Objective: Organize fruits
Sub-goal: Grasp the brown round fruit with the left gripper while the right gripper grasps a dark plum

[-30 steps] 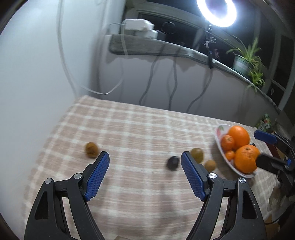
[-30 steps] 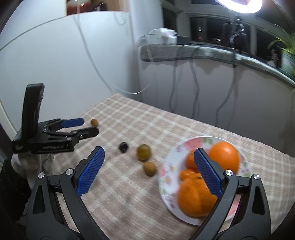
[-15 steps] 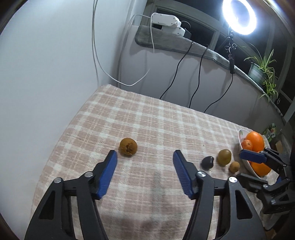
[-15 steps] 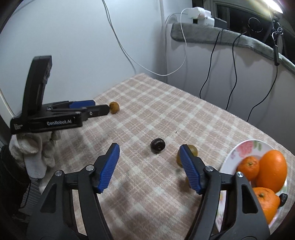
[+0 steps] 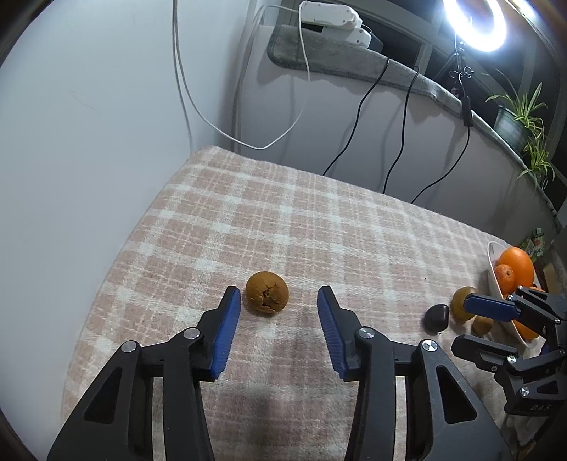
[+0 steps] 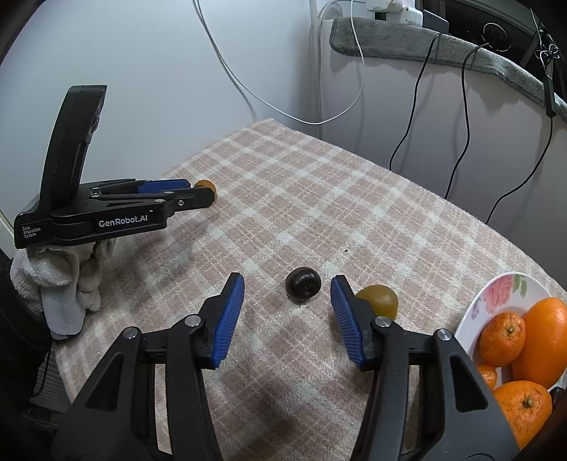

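Both grippers closing in on loose fruit

The left gripper (image 5: 278,312), fingers unclenched and just narrowing, has the cracked round brown fruit (image 5: 267,292) just ahead between its tips; the right gripper (image 6: 286,301) likewise brackets the dark round plum (image 6: 303,284) on the plaid-clothed table (image 6: 319,198).

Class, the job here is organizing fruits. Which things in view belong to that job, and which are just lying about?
Belong: cracked brown fruit, dark fruit, olive-green fruit, oranges, flowered plate, left gripper, right gripper, both closing, nothing gripped.

Lying about: cables, ring light, potted plant, grey sill cover.
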Demonstrator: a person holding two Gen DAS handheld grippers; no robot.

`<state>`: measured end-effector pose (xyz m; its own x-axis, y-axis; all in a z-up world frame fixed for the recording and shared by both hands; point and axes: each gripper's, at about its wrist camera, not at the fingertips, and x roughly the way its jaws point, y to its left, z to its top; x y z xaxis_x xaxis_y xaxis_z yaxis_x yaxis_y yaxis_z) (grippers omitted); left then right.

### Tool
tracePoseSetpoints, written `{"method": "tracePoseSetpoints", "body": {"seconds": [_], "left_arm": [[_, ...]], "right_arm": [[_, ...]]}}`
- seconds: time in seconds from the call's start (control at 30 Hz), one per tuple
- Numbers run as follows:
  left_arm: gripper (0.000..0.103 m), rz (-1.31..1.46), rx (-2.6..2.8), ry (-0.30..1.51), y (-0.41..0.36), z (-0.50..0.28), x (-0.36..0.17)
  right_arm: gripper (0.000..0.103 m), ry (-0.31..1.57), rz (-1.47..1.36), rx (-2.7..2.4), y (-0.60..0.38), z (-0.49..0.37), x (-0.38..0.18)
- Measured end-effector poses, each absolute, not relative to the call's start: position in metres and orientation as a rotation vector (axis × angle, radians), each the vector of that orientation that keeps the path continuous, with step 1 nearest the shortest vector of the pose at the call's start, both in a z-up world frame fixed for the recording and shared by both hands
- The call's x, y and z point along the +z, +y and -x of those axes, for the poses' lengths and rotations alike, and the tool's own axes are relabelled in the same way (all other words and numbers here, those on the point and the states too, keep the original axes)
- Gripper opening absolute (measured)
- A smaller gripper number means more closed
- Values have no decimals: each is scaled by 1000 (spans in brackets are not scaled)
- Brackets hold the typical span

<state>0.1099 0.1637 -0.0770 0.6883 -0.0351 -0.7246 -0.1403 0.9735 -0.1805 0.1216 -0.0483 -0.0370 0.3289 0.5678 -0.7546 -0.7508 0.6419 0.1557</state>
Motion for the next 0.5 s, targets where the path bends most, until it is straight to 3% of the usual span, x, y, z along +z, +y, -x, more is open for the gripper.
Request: {"method": "tracePoseSetpoints", "body": {"seconds": [0.43,0.5], "left_arm": [[27,232,72,831,165,-115,-82],[25,237,74,832,166,-114,-83]], "right_arm": [[45,926,274,852,-36,-130,-50],[37,938,282,852,-35,-131,-53]]}}
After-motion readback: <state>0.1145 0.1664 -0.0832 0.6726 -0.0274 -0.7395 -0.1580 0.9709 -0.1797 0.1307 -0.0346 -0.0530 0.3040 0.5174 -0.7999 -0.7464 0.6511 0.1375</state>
